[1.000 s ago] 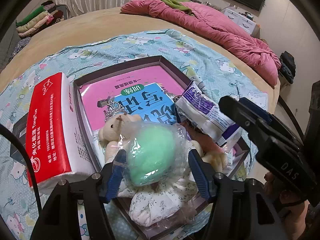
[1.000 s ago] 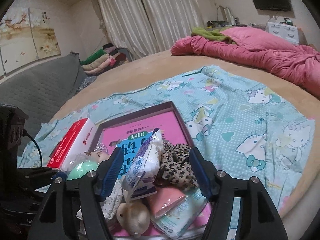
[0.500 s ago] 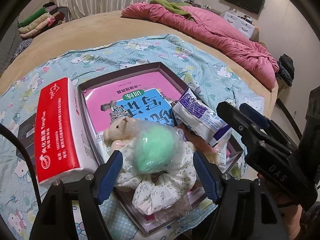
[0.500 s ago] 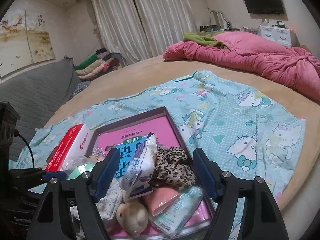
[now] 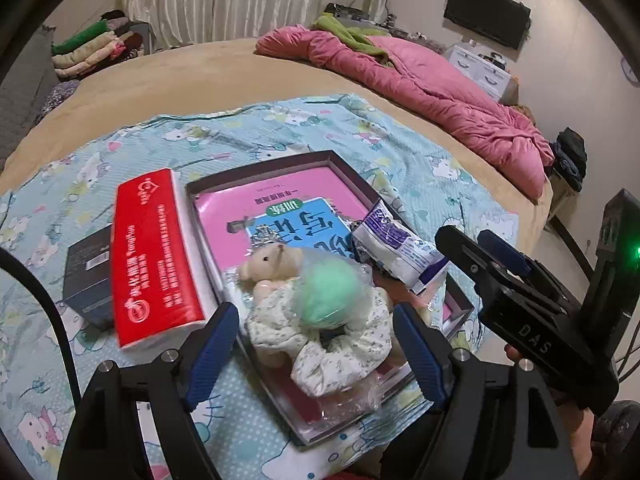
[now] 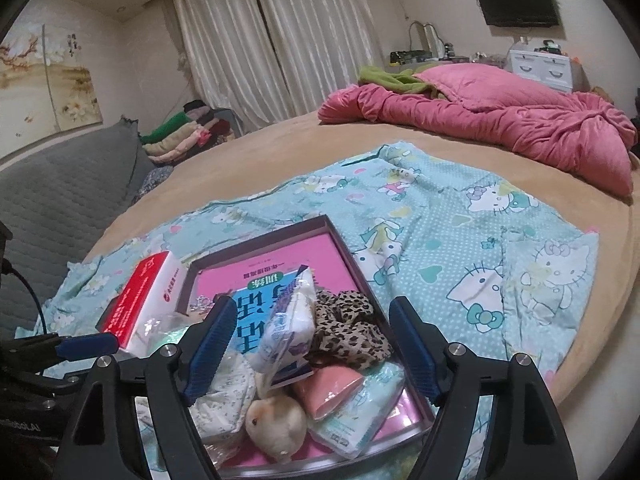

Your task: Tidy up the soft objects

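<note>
1. Shallow dark-rimmed rectangular box (image 5: 280, 166) set on light-blue cartoon-cat print cloth (image 5: 256, 132) spread over tan bed (image 5: 208, 72); pink-and-blue printed book (image 5: 280, 208) lying flat inside.
2. Heaped at the box's near end: mint-green fluffy ball in clear plastic wrap (image 5: 326, 292), white floral fabric scrunchie (image 5: 344, 344), cream plush bear with silver crown (image 5: 270, 260), white-and-purple plastic packet (image 5: 394, 250).
3. Also in the box, per right wrist view: leopard-print scrunchie (image 6: 348, 332), pink pouch (image 6: 330, 390), tan plush animal (image 6: 276, 426), pale-blue tissue pack (image 6: 356, 412).
4. Left gripper (image 5: 316, 356) jaws opening, spread either side of ball and floral scrunchie, pads clear of both.
5. Right gripper (image 6: 308, 354) jaws opening, standing astride packet and leopard scrunchie, nothing clamped.
6. Red-and-white rectangular carton (image 5: 154, 256) just beside the box's left wall; black box (image 5: 88, 276) beyond it.
7. Crumpled pink quilt (image 5: 440, 104) at far bed edge.
</note>
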The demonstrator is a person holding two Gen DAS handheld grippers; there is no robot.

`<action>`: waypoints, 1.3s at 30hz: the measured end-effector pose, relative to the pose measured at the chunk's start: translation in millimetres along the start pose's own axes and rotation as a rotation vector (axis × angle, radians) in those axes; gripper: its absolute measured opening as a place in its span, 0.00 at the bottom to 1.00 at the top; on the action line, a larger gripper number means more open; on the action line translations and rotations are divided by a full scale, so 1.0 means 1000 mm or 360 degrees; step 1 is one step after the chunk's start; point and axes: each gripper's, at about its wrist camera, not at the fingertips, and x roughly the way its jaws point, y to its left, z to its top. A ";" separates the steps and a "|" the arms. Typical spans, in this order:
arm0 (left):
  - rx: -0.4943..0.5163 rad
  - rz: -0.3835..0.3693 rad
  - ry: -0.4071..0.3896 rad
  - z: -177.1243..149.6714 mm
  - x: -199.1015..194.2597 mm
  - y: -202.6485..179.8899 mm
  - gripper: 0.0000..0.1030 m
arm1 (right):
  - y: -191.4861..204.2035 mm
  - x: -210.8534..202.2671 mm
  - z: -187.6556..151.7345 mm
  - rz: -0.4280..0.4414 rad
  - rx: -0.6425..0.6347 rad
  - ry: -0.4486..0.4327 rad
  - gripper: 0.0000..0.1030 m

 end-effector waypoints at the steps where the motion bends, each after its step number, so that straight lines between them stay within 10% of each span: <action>1: -0.0001 0.0004 -0.0008 0.000 -0.003 0.001 0.78 | 0.003 -0.002 0.001 0.0006 -0.0006 0.0000 0.78; 39: -0.0258 0.0299 -0.0034 -0.058 -0.095 0.049 0.84 | 0.108 -0.089 0.002 -0.0066 -0.0243 0.0213 0.79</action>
